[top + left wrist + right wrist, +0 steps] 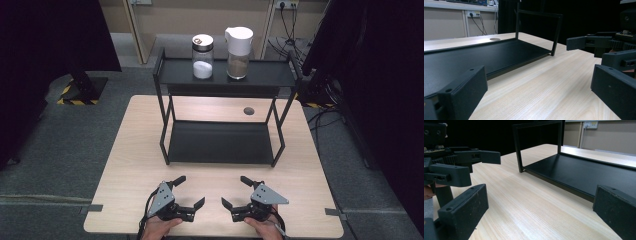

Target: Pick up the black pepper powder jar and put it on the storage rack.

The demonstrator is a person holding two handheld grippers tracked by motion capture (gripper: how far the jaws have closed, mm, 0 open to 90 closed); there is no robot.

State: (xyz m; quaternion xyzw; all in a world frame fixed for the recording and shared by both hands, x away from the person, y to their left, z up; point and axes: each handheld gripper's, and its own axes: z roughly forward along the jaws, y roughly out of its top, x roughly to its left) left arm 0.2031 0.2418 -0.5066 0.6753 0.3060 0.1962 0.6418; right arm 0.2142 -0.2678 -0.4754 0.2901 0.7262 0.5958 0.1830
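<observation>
Wooden table [135,150] carries all items; its top is light with a fine grain and has a round cable hole near the far edge.

Black rack [220,142] stands on the far half of the table. It has two levels: a lower shelf just above the table top and an upper shelf on four thin posts. The lower shelf is bare.

Two jars stand side by side on the upper shelf, apart from each other. The lidded jug [238,46] on the right has a white cap and holds a brown fill. The glass jar [202,56] on the left has a dark lid and holds a white powder in its lower part.

Left gripper [189,191] sits at the near edge of the table, held in a hand. Its fingers [464,91] are spread wide and hold nothing.

Right gripper [235,191] sits just beside it at the same edge, also in a hand. Its fingers [465,212] are spread wide and hold nothing. Both grippers face each other, well apart from the rack and the jars.
</observation>
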